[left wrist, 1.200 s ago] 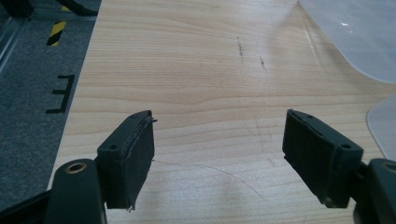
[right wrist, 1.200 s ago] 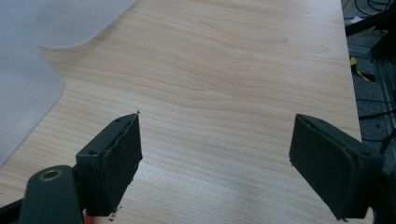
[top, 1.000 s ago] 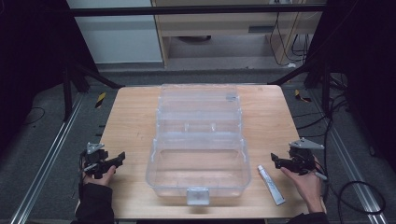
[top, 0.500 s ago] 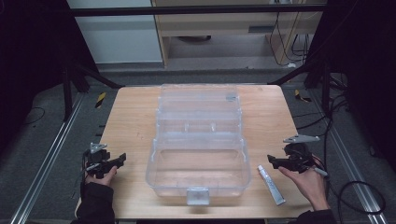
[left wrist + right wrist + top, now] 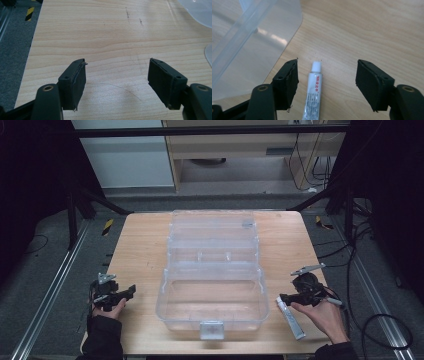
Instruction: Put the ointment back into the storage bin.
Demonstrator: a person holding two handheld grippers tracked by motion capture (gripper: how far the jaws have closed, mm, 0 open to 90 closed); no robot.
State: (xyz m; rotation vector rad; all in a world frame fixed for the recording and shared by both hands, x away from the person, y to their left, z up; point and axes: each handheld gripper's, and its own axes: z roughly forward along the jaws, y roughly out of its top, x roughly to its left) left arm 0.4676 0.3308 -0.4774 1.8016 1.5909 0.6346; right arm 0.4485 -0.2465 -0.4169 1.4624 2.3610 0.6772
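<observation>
A clear plastic box (image 5: 212, 280) lies open in the middle of the worktop (image 5: 140, 250), its lid folded back toward the far side. A small white tube (image 5: 291, 318) with red print lies flat on the worktop just right of the box's near right corner, cap pointing toward the far side.

The right gripper (image 5: 286, 297) hovers over the cap end of the tube with its jaws apart and nothing held; in the right gripper view the tube (image 5: 313, 92) lies between them, nearer the left jaw. The step in hand looks like picking up the tube. To do it well, centre the jaws on the tube's body rather than the cap, come straight down so both pads reach the worktop level together, and keep clear of the box wall (image 5: 257, 37) close by on the left.

The left gripper (image 5: 131, 291) waits near the left edge, jaws apart over bare wood, empty.

The tube's rear end is cut off in the right gripper view, its print is too small to read, and whether the box holds anything is hard to tell through the clear plastic
</observation>
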